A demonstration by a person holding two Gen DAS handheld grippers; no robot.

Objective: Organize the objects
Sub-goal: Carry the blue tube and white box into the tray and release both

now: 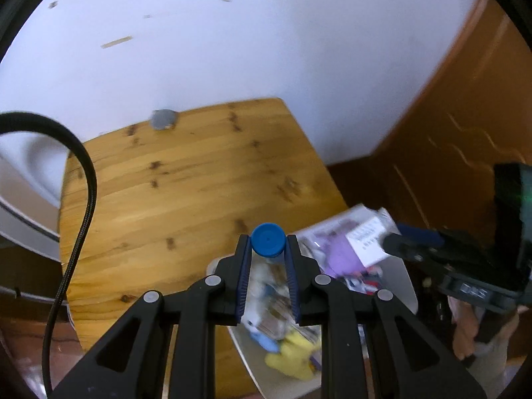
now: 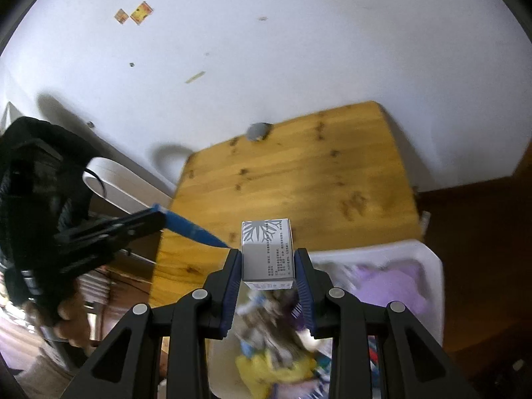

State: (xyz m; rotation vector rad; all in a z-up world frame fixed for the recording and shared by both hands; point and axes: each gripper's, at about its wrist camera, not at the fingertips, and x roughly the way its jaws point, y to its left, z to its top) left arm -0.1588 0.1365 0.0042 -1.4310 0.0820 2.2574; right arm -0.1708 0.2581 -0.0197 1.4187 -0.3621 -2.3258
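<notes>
Left wrist view first: a black braided cable (image 1: pixel 84 206) loops down the far left, and beside it spreads the wooden surface (image 1: pixel 186 179), knotty pine planks with a rounded corner, pushed against a white wall (image 1: pixel 266 40) that carries a few small scraps and marks. A small grey lump (image 1: pixel 163 119) sits at the back edge where surface meets wall. In the middle the left gripper (image 1: pixel 268 249) has its fingers clamped on a clear tube with a blue cap (image 1: pixel 268 240), cap pointing away from the camera, held in the air above a white bin (image 1: pixel 404 282) of jumbled things (a yellow item and a purple one show, the rest is blur). To the right, brown wooden panelling (image 1: pixel 465 116) and dark floor, and the other gripper enters from the right edge with a boxed item showing printed text too blurred to read

Right wrist view now: at the left the left gripper's blue-capped tube (image 2: pixel 189 227) juts out, a hand (image 2: pixel 71 319) below it. Centre, the right gripper (image 2: pixel 268 259) has its fingers closed on a small white box (image 2: pixel 268 252) with a grey snowflake-like pattern on top and lines of small dark print on its face, not legible here. It hangs above the near edge of the surface, just beside the bin at lower right
</notes>
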